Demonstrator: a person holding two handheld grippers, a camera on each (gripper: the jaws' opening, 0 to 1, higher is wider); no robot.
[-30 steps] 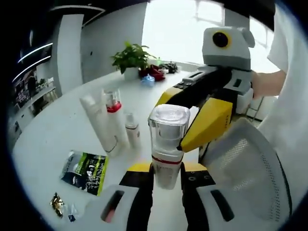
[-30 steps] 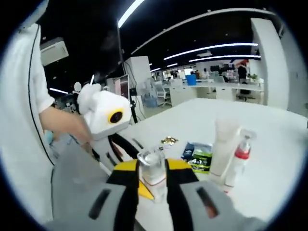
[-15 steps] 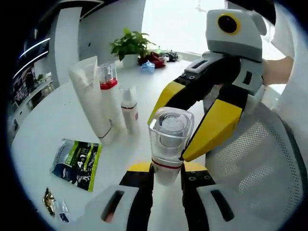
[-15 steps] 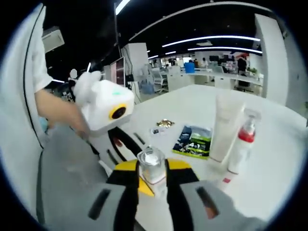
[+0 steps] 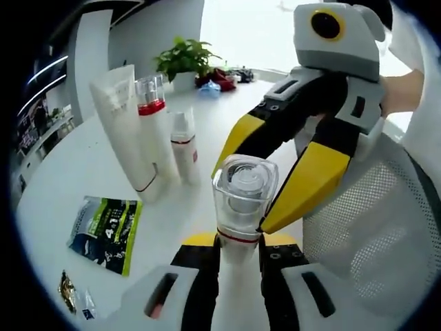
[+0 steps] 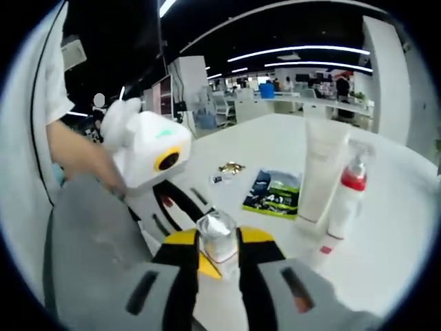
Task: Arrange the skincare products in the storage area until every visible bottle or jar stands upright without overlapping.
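A clear-capped bottle with a red band stands upright between my left gripper's jaws, which are shut on its lower body. My right gripper comes in from the right, its yellow jaws closed against the cap. In the right gripper view the same bottle sits between my right gripper's jaws. On the white table a white tube, a red-collared spray bottle and a small white bottle stand upright side by side, not overlapping.
A green sachet and small wrappers lie flat near the table's front. A potted plant and clutter sit at the far end. A grey mesh chair is below the grippers. A person's hand holds the left gripper.
Both views have shifted closer to the standing tube and bottles and tilted down slightly. The capped bottle stays held between both grippers; nothing on the table has moved.
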